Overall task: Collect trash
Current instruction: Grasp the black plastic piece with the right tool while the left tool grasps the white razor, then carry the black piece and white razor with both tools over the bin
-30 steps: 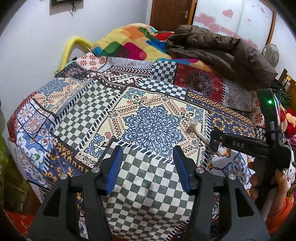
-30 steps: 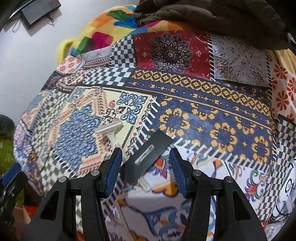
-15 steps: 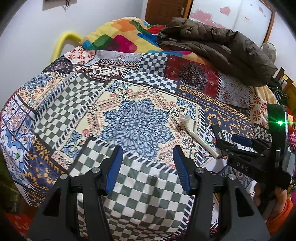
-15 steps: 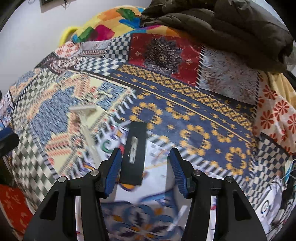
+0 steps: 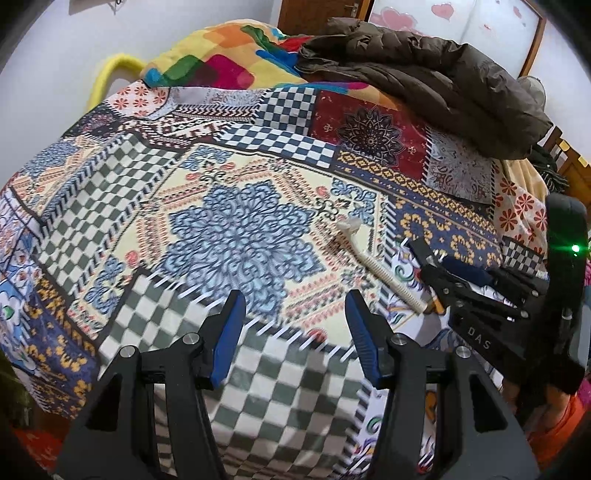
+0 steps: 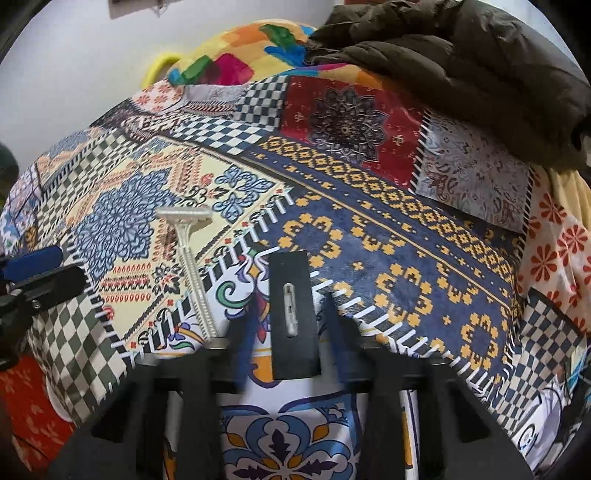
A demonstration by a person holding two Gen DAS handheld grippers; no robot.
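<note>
While left gripper (image 5: 295, 325) hangs w/ fingers apart over bedspread (image 5: 236, 229), right gripper (image 6: 284, 325) straddles black packet (image 6: 293, 314), fingers apart; razor (image 6: 190, 266) at 10 o'clock.

A big bed (image 5: 110, 192) fills most of the picture. It has a patchwork cover (image 5: 236, 229) with blue flowers, green and white squares, and a dark red patch near the top. At the far end, in the upper middle of the frame, lies a bright blanket (image 5: 221, 62) with yellow, red, green and blue blocks. A puffy brown coat (image 5: 436, 77) lies beside it at the upper right and rests partly on the cover. A yellow bar (image 5: 107, 74) curves up at the upper left, next to the white wall (image 5: 55, 55). A brown door (image 5: 314, 14) shows at the top. Red floor (image 6: 26, 398) shows at the lower left of the right view.
</note>
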